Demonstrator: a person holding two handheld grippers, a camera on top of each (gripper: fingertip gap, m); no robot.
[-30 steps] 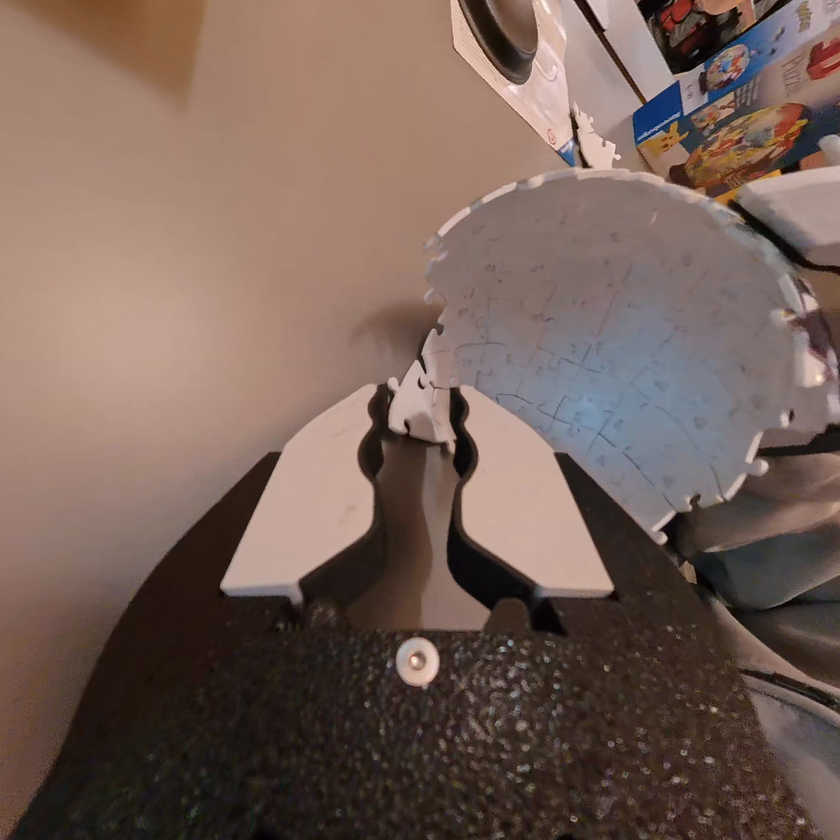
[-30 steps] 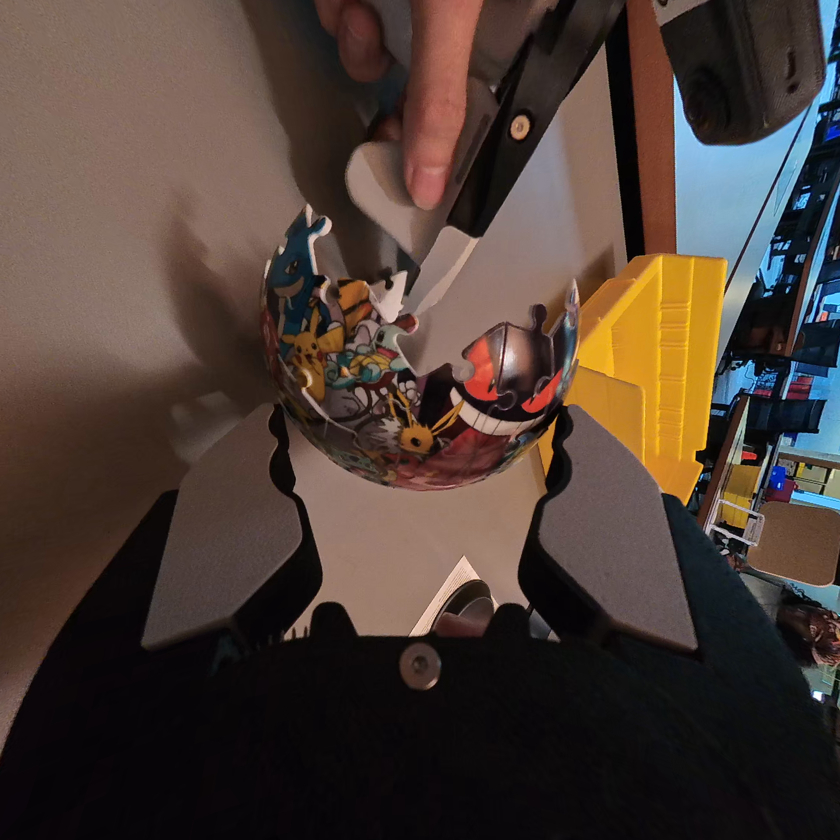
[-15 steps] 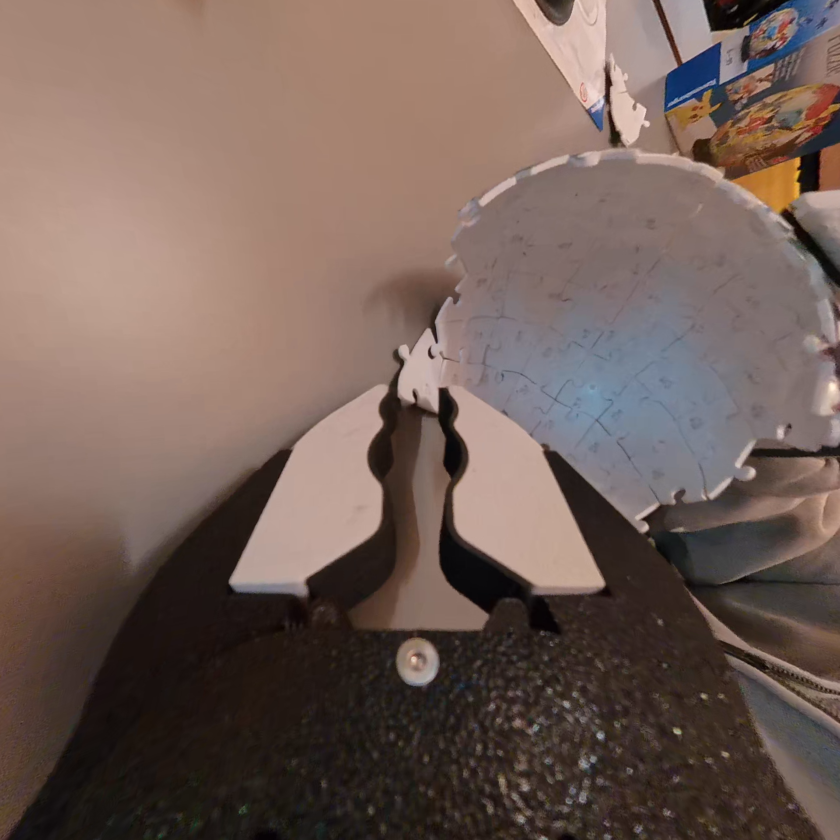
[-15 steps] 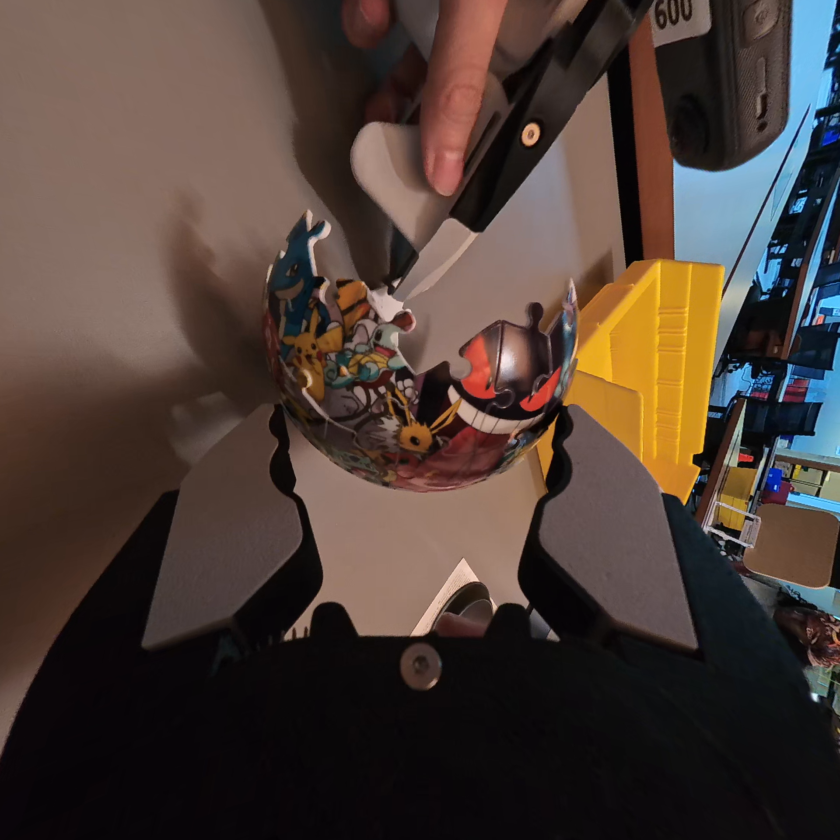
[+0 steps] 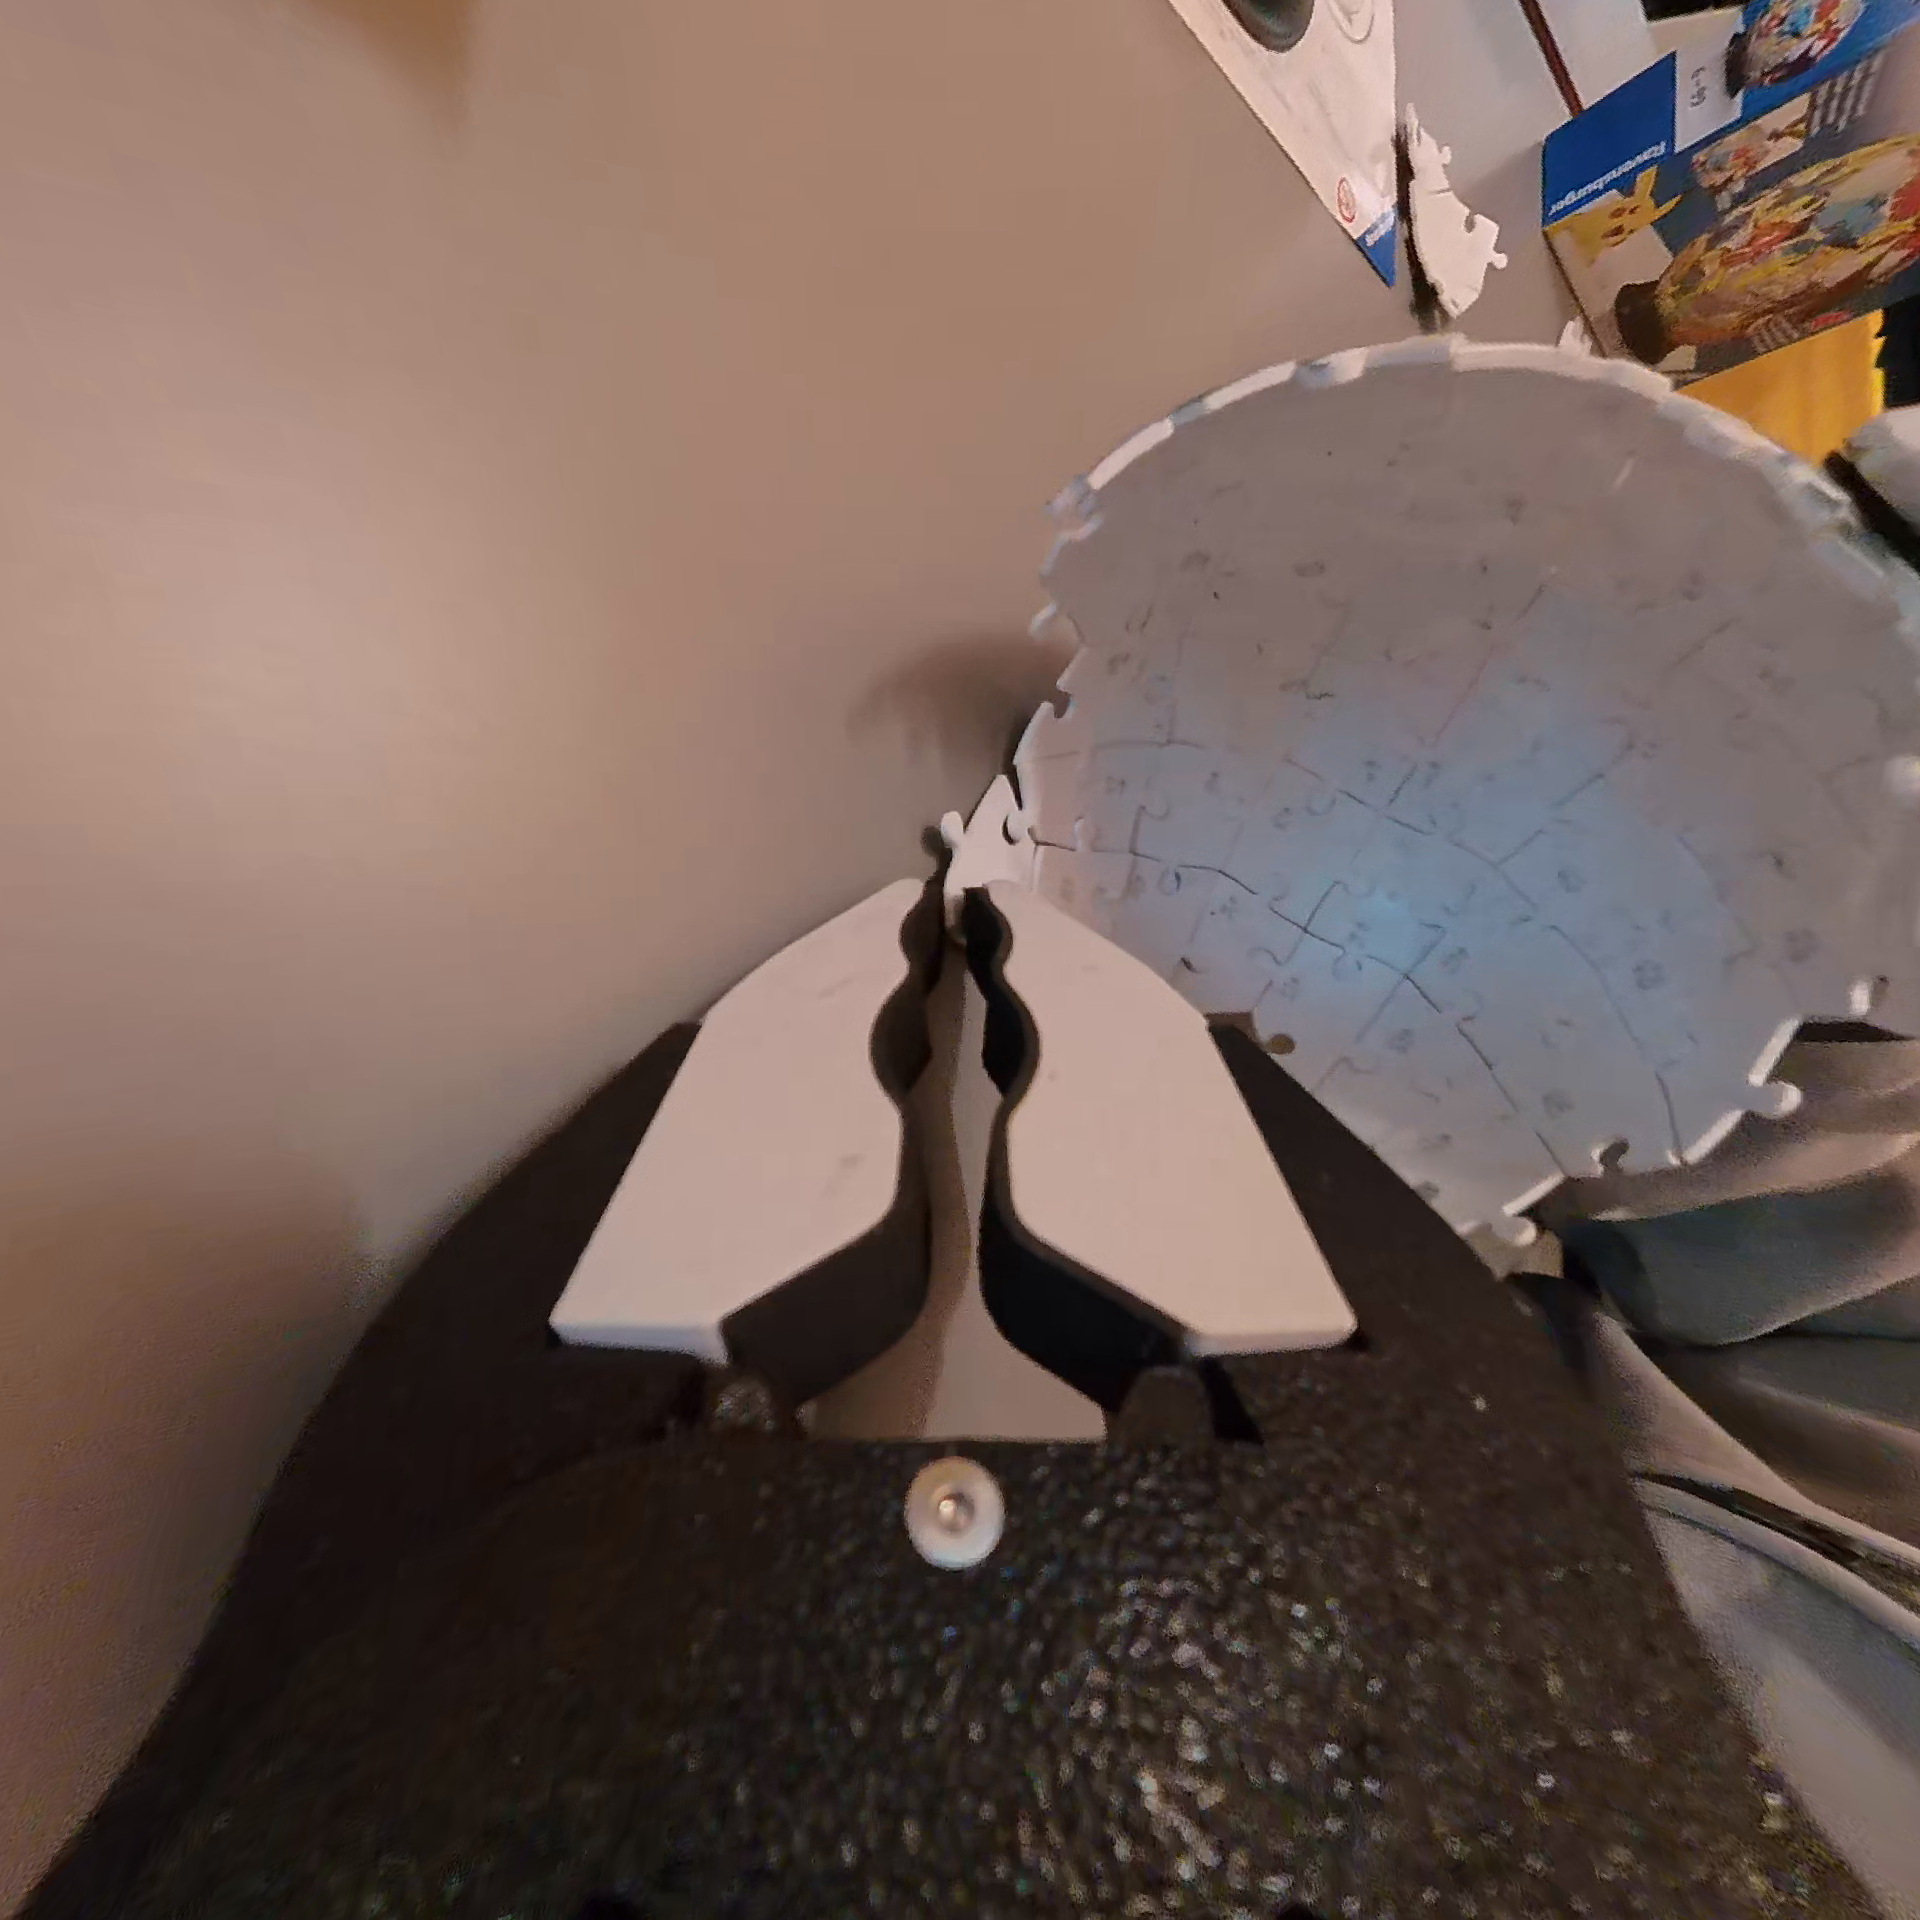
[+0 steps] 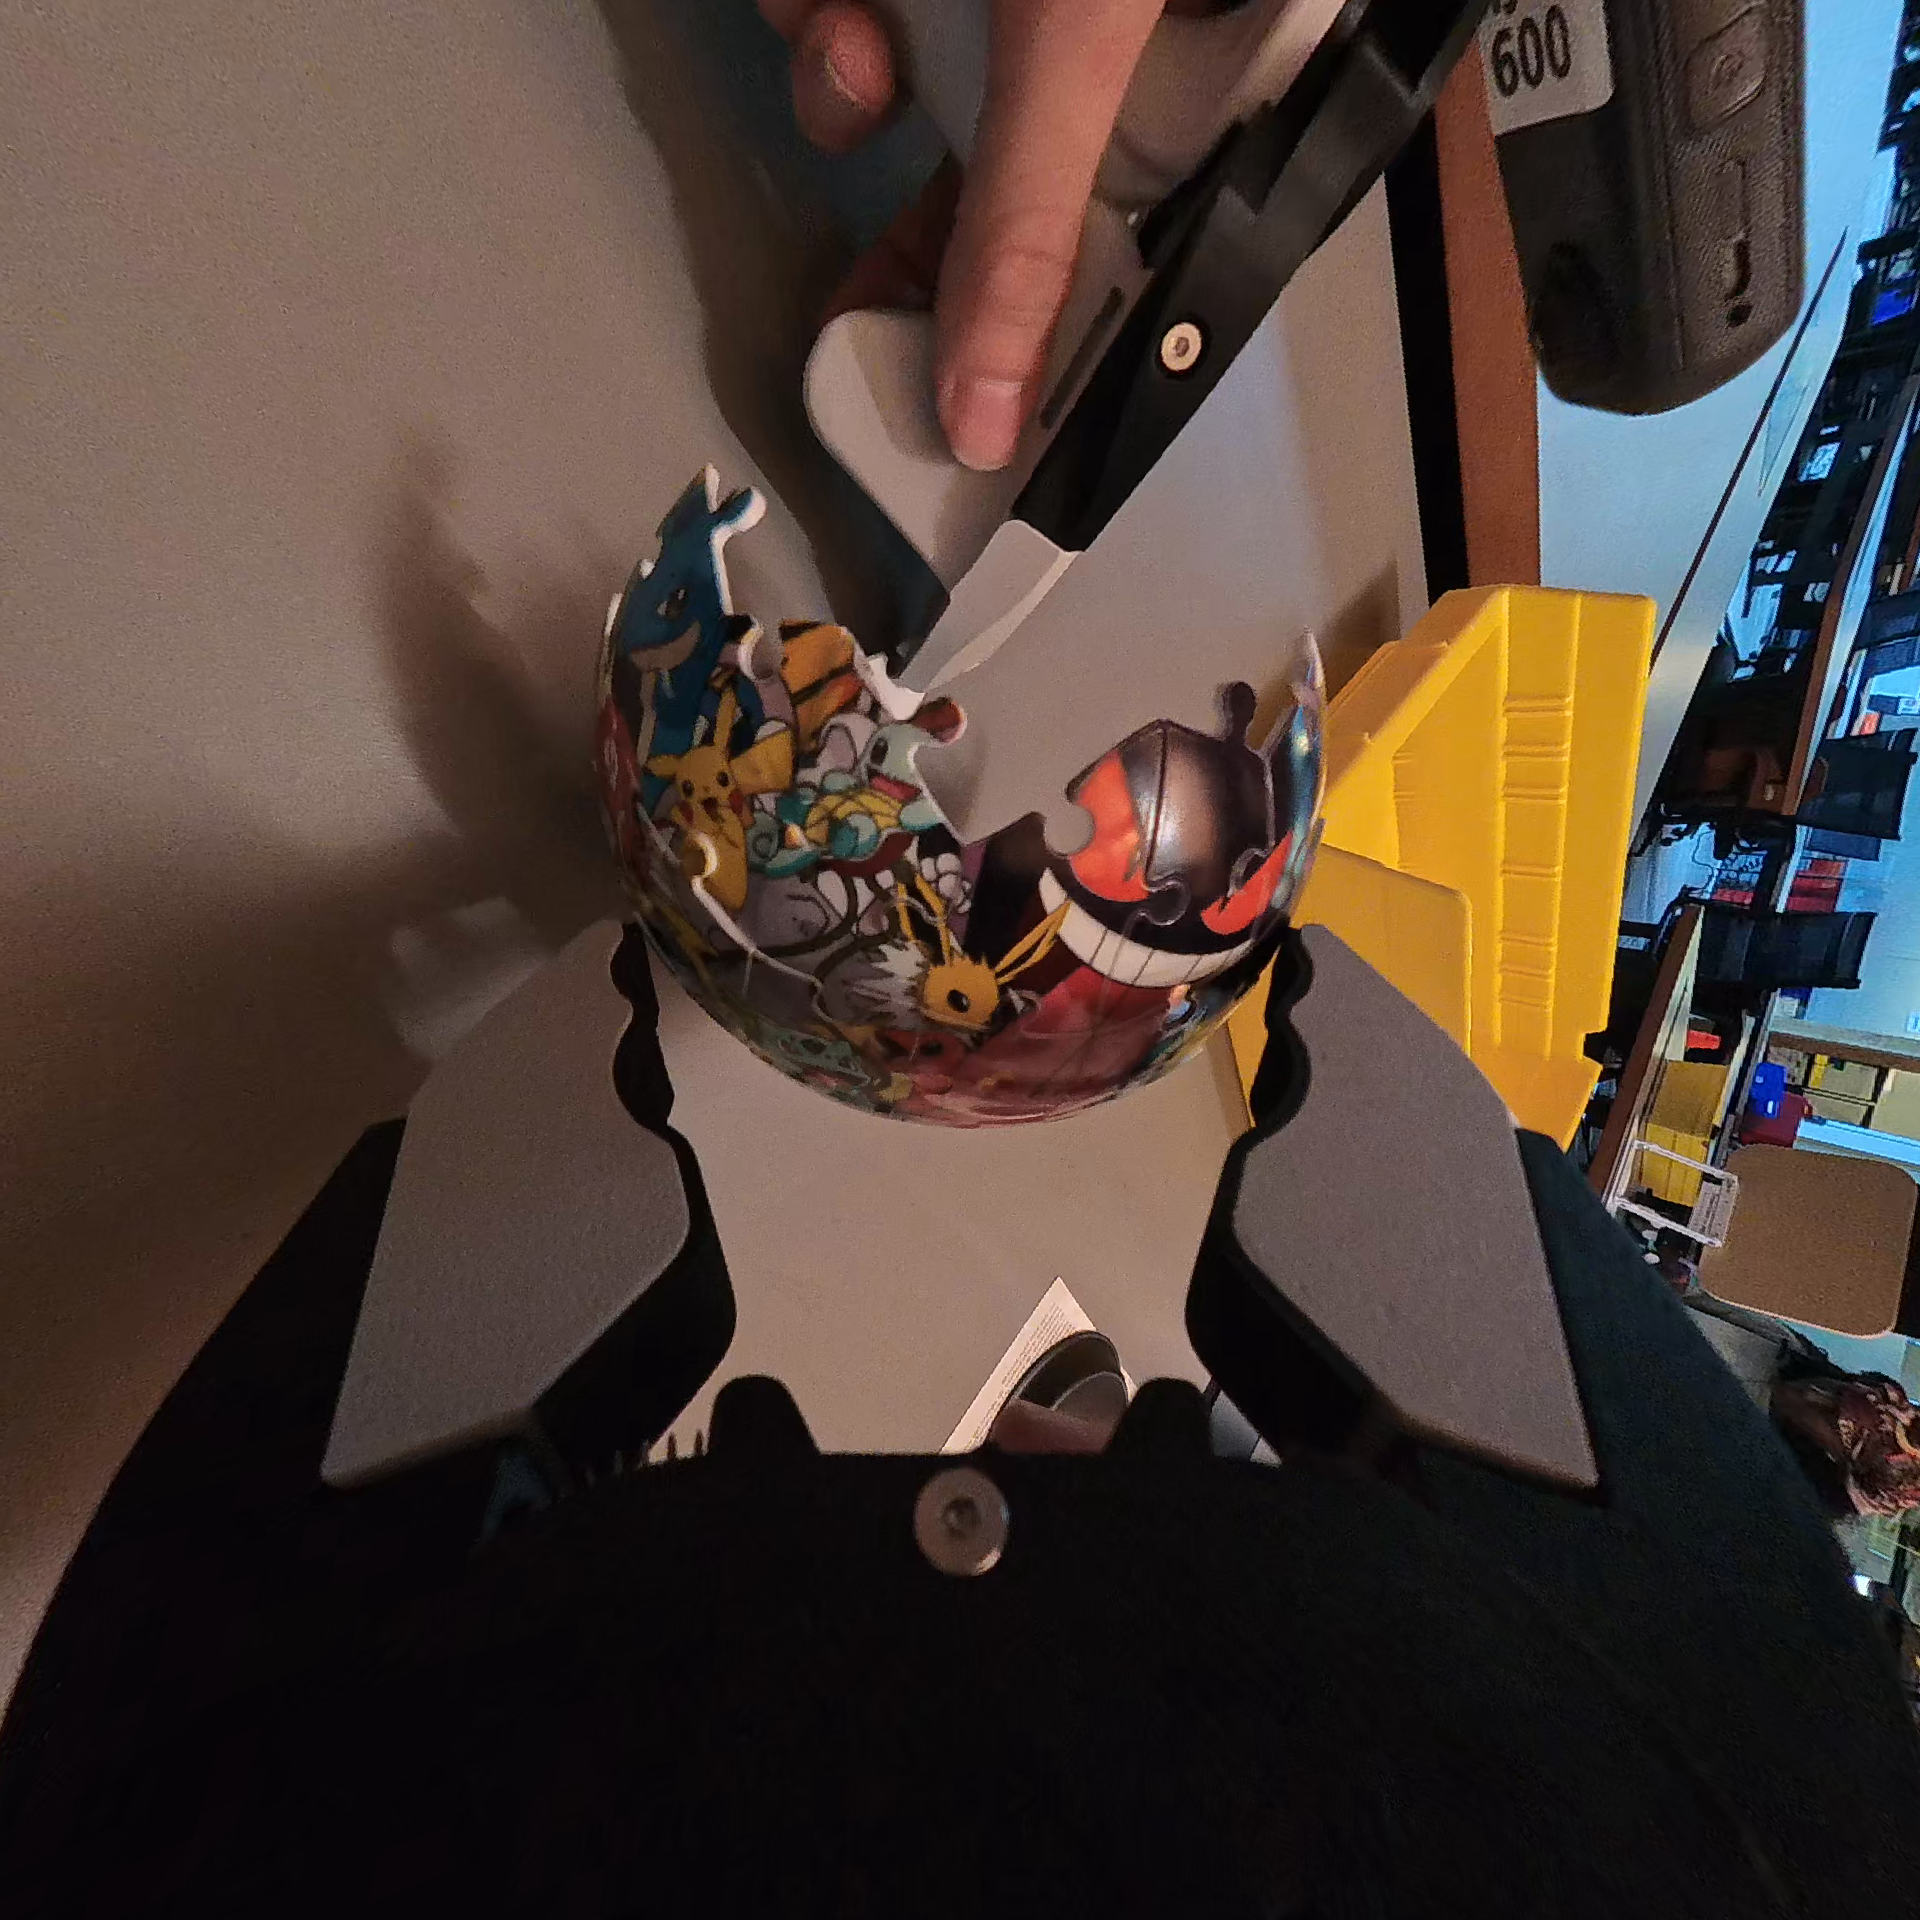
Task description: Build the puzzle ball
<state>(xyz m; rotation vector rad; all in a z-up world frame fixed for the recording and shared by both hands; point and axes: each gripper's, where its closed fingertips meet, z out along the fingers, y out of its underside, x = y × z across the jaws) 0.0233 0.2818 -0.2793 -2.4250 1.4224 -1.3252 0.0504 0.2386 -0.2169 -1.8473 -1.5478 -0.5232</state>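
Pinching white piece [image 5: 982,844], left hand-held gripper [image 5: 954,902]; right hand-held gripper [image 6: 961,971] clamps printed half-ball [image 6: 935,904]; numbered label [image 6: 1543,52].

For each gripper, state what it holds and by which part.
Left gripper pinches a loose puzzle piece by its near edge. Right gripper clamps the half-built puzzle ball across its outer sides.

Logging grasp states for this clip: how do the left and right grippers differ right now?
The left gripper is shut on a small white piece at the rim of the half ball; the right gripper is spread wide, its fingers clasping the half ball's coloured outside. The left pinches with its fingertips only; the right cradles the shell between both. Both have grey fingers on black bodies.
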